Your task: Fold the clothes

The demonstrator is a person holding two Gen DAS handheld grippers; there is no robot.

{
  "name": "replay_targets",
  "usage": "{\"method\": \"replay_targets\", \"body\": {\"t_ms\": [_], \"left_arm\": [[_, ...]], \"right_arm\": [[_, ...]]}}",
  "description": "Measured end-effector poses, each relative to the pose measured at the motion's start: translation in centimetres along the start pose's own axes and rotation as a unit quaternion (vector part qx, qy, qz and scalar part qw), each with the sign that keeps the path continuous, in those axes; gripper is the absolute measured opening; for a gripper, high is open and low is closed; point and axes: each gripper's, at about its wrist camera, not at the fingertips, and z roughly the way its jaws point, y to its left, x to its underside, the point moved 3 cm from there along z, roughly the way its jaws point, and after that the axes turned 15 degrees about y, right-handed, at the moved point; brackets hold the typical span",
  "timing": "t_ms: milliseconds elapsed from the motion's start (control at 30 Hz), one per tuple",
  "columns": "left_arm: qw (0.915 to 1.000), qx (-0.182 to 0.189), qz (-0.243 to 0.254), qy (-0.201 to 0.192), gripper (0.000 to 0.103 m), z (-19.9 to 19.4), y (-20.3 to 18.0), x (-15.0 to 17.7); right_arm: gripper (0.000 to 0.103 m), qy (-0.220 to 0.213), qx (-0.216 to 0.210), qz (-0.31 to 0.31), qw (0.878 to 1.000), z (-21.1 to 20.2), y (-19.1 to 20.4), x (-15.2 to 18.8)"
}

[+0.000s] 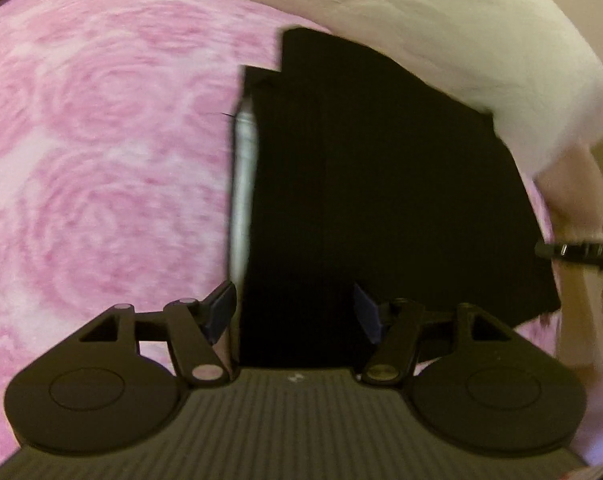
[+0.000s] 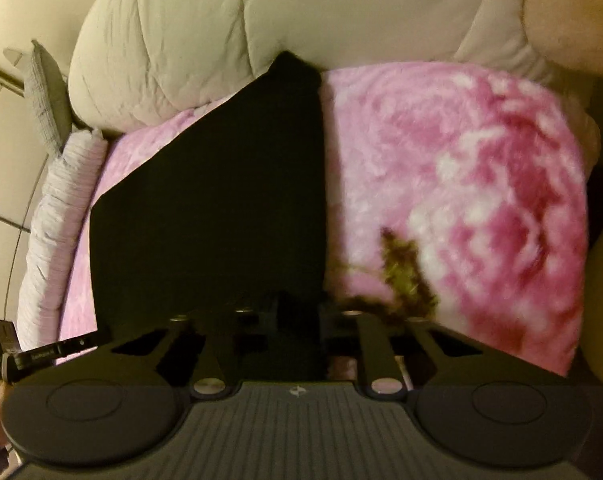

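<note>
A black garment [image 1: 381, 184] lies folded flat on a pink rose-patterned blanket [image 1: 101, 152]. A pale grey strip [image 1: 243, 184] runs along the garment's left edge. My left gripper [image 1: 294, 309] is open just above the garment's near end, its fingers astride that left edge, with the pads clear of the cloth. In the right wrist view the garment [image 2: 221, 200] reaches down to my right gripper [image 2: 297, 314]. Its jaws stand almost together on the garment's near right edge. The right gripper's tip [image 1: 573, 251] also shows at the far right of the left wrist view.
A cream quilted duvet [image 2: 261, 20] is heaped behind the blanket [image 2: 461, 180]. A pale lilac bunched cloth [image 2: 61, 220] and a grey cloth [image 2: 41, 96] lie along the bed's left edge. A green-brown leaf print [image 2: 405, 268] marks the blanket beside the right gripper.
</note>
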Motion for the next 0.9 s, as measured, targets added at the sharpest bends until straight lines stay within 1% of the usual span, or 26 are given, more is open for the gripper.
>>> {"method": "replay_targets", "body": {"t_ms": [33, 100, 133, 200, 233, 267, 300, 367, 400, 433, 467, 500, 533, 600, 633, 667, 767, 900], "left_arm": [[0.9999, -0.006, 0.010, 0.002, 0.061, 0.2, -0.6, 0.1], [0.9999, -0.008, 0.008, -0.005, 0.062, 0.2, -0.7, 0.3], [0.9999, -0.013, 0.006, -0.006, 0.062, 0.0, -0.7, 0.5], [0.9995, -0.027, 0.010, -0.009, 0.062, -0.6, -1.0, 1.0], [0.9991, -0.038, 0.017, -0.010, 0.062, -1.0, -1.2, 1.4], [0.9985, -0.049, 0.023, -0.011, 0.062, -1.4, -1.7, 1.7], [0.9979, -0.057, 0.025, -0.014, 0.062, -1.9, -2.1, 2.3], [0.9966, -0.076, 0.026, -0.022, 0.067, -2.9, -3.0, 3.4], [0.9957, -0.085, 0.025, -0.027, 0.071, -3.4, -3.5, 4.1], [0.9950, -0.093, 0.019, -0.033, 0.077, -3.7, -4.1, 4.8], [0.9941, -0.100, 0.013, -0.039, 0.080, -4.0, -4.6, 5.5], [0.9932, -0.107, 0.006, -0.045, 0.084, -4.3, -5.2, 6.1], [0.9923, -0.112, 0.001, -0.053, 0.091, -4.5, -5.7, 6.8], [0.9888, -0.128, -0.003, -0.077, 0.102, -4.8, -6.8, 8.4], [0.9863, -0.138, -0.005, -0.091, 0.102, -5.0, -7.4, 9.1], [0.9849, -0.141, -0.009, -0.101, 0.102, -5.1, -7.8, 10.0], [0.9844, -0.135, -0.023, -0.110, 0.102, -5.3, -8.2, 12.5], [0.9846, -0.119, -0.038, -0.122, 0.102, -6.7, -8.6, 16.2]], "right_arm": [[0.002, 0.003, 0.010, -0.013, 1.000, -0.3, 0.0, 0.0], [0.001, 0.009, 0.029, -0.033, 0.999, -0.8, -0.1, 0.1], [0.001, 0.014, 0.035, -0.034, 0.999, -0.9, -0.3, 0.2], [0.006, 0.010, 0.047, -0.042, 0.998, -1.2, -0.2, 0.3], [0.018, 0.003, 0.055, -0.052, 0.997, -1.5, 0.4, 0.4], [0.022, -0.003, 0.063, -0.062, 0.996, -1.7, 1.0, 0.6], [0.024, -0.008, 0.072, -0.072, 0.995, -1.9, 1.6, 1.0], [0.042, -0.016, 0.086, -0.090, 0.992, -2.1, 3.0, 2.2], [0.047, -0.018, 0.091, -0.095, 0.991, -2.2, 3.5, 2.9], [0.057, -0.019, 0.095, -0.094, 0.991, -2.4, 4.0, 3.8], [0.070, -0.020, 0.099, -0.094, 0.990, -2.6, 4.5, 4.6], [0.075, -0.021, 0.102, -0.090, 0.990, -2.6, 5.0, 5.4], [0.079, -0.022, 0.103, -0.083, 0.991, -2.6, 5.4, 6.2], [0.080, -0.026, 0.106, -0.074, 0.991, -2.6, 6.5, 7.8], [0.086, -0.031, 0.109, -0.072, 0.991, -2.6, 7.0, 8.5], [0.088, -0.037, 0.115, -0.073, 0.990, -2.7, 7.5, 9.3], [0.088, -0.059, 0.134, -0.085, 0.986, -3.0, 9.3, 11.9], [0.088, -0.087, 0.142, -0.081, 0.983, -3.4, 11.2, 15.8]]}}
